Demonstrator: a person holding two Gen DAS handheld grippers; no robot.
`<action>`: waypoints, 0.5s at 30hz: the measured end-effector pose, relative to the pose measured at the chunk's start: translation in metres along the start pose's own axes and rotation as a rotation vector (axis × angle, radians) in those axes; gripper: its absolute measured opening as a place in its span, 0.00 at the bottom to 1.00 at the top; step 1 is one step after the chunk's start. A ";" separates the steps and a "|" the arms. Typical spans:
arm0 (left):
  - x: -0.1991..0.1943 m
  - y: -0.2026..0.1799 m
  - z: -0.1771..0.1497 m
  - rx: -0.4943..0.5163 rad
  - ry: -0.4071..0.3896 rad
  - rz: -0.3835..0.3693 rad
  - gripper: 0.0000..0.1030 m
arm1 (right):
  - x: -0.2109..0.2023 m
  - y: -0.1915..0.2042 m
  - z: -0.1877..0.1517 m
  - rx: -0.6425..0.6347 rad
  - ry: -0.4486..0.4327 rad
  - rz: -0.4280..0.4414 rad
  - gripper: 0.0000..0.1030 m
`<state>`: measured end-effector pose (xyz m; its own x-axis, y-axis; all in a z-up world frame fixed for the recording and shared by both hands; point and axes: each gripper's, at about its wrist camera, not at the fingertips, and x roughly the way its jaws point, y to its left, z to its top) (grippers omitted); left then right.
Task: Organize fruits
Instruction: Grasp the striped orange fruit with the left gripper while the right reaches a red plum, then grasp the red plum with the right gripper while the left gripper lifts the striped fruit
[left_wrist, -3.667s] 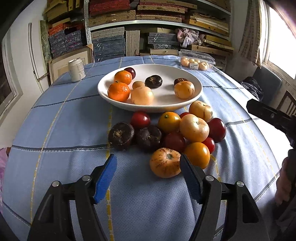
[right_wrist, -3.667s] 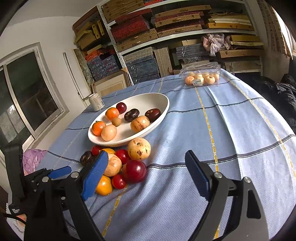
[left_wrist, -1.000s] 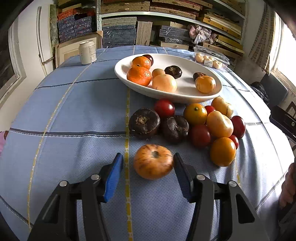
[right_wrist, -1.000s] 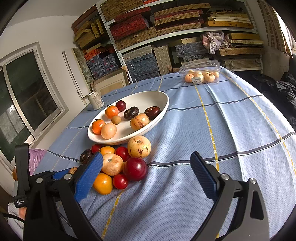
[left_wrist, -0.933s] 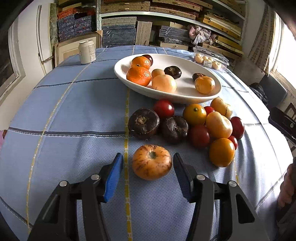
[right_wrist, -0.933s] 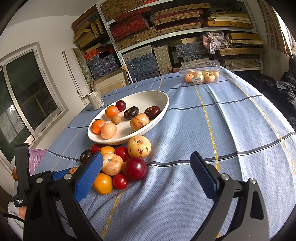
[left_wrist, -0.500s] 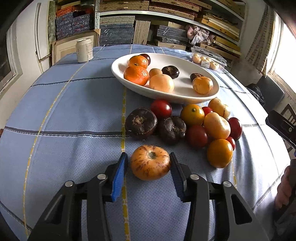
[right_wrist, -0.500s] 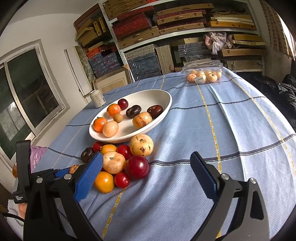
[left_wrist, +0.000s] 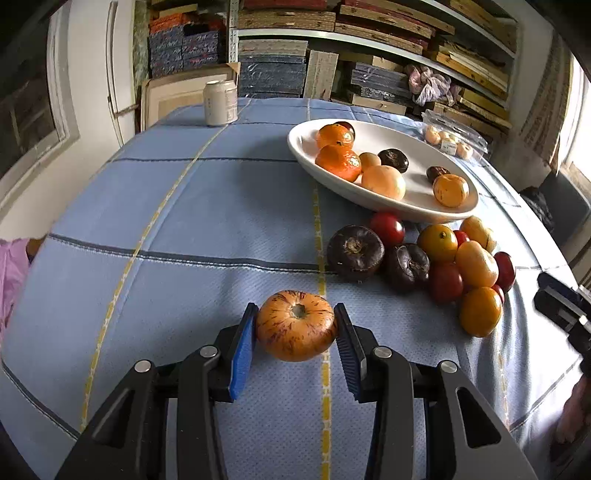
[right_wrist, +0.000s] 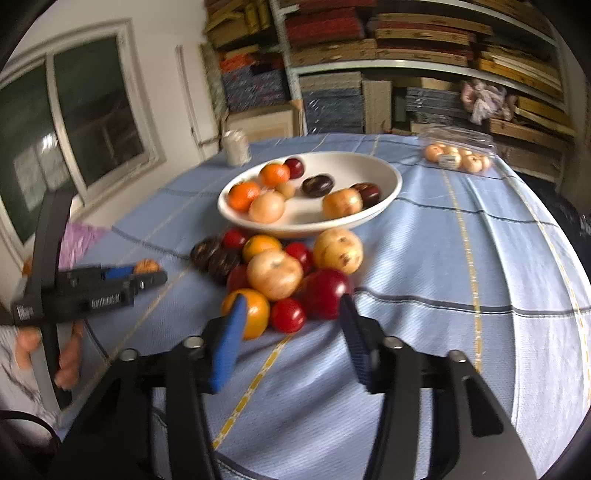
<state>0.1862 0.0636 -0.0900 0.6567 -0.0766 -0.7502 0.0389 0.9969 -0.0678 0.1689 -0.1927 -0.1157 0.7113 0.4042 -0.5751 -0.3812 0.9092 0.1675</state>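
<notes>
Striped orange fruit (left_wrist: 295, 330), flattened and round, with red streaks running out from a dimpled brown stem pit that faces up toward you. It sits between the two blue pads (left_wrist: 242, 352) of your left gripper (left_wrist: 295, 336), both pads pressing its sides, so this claw is pinching the fruit. Whether the fruit rests on the blue checked tablecloth (left_wrist: 221, 206) or is just clear of it cannot be told. Beyond the striped fruit and to its right lies the loose heap: two dark brown fruits (left_wrist: 355, 252) nearest, then red, orange and yellow ones. Farther beyond the striped fruit stands the white oval bowl (left_wrist: 373, 127), holding oranges, pale fruits and dark ones. A drink can (left_wrist: 221, 102) stands far beyond the fruit, to its left.

Your right gripper (right_wrist: 291, 325) has just been closing. Its jaws are partly drawn in, with the small red fruit (right_wrist: 287, 314) at the near edge of the heap between the tips; the view is blurred and the pads do not appear to press on it.
</notes>
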 end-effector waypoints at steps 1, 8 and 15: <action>0.001 0.000 0.000 0.000 0.003 -0.008 0.40 | 0.001 0.002 -0.001 -0.007 0.006 -0.004 0.38; 0.002 0.000 -0.002 -0.001 0.014 -0.044 0.40 | 0.021 -0.005 -0.001 0.024 0.093 -0.017 0.17; 0.001 -0.005 -0.004 0.015 0.012 -0.054 0.41 | 0.032 0.001 -0.001 0.010 0.137 -0.021 0.17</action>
<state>0.1840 0.0587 -0.0926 0.6443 -0.1308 -0.7535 0.0852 0.9914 -0.0992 0.1913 -0.1790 -0.1347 0.6319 0.3680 -0.6821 -0.3607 0.9186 0.1615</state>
